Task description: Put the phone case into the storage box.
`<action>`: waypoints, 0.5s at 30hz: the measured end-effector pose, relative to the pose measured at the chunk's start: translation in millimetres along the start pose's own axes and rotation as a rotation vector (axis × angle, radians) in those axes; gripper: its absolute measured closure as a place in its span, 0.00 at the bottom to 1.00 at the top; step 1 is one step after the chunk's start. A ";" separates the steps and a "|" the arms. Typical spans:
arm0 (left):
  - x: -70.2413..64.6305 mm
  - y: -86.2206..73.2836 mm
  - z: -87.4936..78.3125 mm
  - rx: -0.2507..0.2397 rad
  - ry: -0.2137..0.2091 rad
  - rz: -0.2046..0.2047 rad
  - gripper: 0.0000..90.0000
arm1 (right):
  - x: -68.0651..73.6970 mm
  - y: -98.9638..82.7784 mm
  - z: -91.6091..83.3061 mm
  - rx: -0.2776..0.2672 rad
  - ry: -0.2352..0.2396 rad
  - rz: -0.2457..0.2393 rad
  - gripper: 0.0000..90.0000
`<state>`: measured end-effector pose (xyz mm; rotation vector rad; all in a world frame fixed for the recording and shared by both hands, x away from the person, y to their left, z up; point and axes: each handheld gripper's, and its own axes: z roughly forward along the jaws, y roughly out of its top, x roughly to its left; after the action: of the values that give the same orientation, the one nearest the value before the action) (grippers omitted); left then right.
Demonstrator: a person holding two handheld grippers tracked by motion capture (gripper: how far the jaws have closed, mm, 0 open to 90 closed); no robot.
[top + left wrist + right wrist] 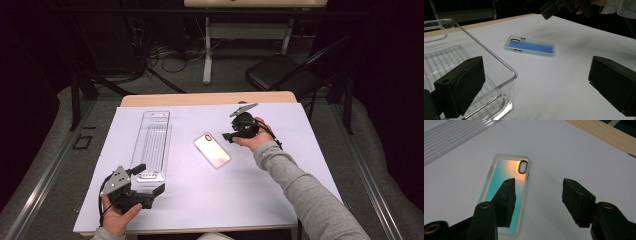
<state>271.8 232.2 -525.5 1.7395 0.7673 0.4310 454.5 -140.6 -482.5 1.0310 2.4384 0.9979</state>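
Right gripper [229,137], held in the person's right hand [255,137], hovers over the white table cover [260,195] with its jaws apart and nothing clamped between them. In the right gripper view one jaw stands over the iridescent phone case [505,195] and the other over bare cover beside the case's long edge, so that edge lies in the gap between them; whether either pad touches the case cannot be told. The phone case lies flat just in front of and below this gripper, back side up, its camera cutout at the end farther from the jaws. In the high view the case [212,149] sits just to the left of the gripper's tips, between it and the clear plastic tray [152,145]. Left gripper [150,180], in the left hand [117,217] at the near edge of the table, has its jaws wide apart and holds nothing; they straddle the near corner of the tray, one jaw over the tray's ribbed inside and the other outside over the cover. From this gripper the phone case [530,46] lies well ahead, and the right gripper [550,10] hangs just beyond it.
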 end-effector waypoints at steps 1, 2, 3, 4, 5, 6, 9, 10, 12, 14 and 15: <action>-0.1 0.0 0.1 0.000 -0.001 -0.002 0.01 | 0.0 0.0 0.0 0.000 0.000 0.000 0.49; -0.1 0.0 0.1 0.000 -0.001 -0.001 0.01 | 0.6 -0.5 1.6 -0.002 -0.005 -0.015 0.49; -0.3 0.0 0.2 0.000 -0.002 -0.001 0.01 | 1.1 -0.8 2.5 0.003 -0.009 -0.025 0.49; -0.3 0.0 0.3 0.000 -0.003 -0.002 0.01 | 1.7 -1.3 3.7 0.004 -0.015 -0.035 0.49; -0.3 -0.1 0.4 0.002 -0.004 -0.002 0.01 | 2.8 -2.0 5.7 0.027 -0.010 -0.020 0.49; -0.4 -0.1 0.4 0.002 -0.004 -0.001 0.01 | 3.1 -2.3 6.4 0.037 -0.010 -0.015 0.49; -0.4 -0.1 0.6 0.003 -0.005 -0.001 0.01 | 4.3 -3.3 7.8 0.058 -0.030 -0.011 0.49; -0.4 -0.1 0.7 0.003 -0.005 -0.001 0.01 | 4.5 -4.0 8.9 0.070 -0.037 -0.004 0.48; -0.6 -0.2 0.8 0.003 -0.002 -0.002 0.01 | 4.5 -5.6 12.0 0.072 -0.031 0.005 0.48; -0.5 -0.2 1.0 0.006 -0.006 -0.001 0.01 | 4.7 -7.7 15.7 0.088 -0.024 0.008 0.48; -0.5 -0.2 1.0 0.006 -0.006 -0.001 0.01 | 4.7 -7.7 15.7 0.088 -0.024 0.008 0.48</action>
<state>272.0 231.2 -526.0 1.7448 0.7658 0.4235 455.5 -133.5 -499.1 1.0761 2.4798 0.8825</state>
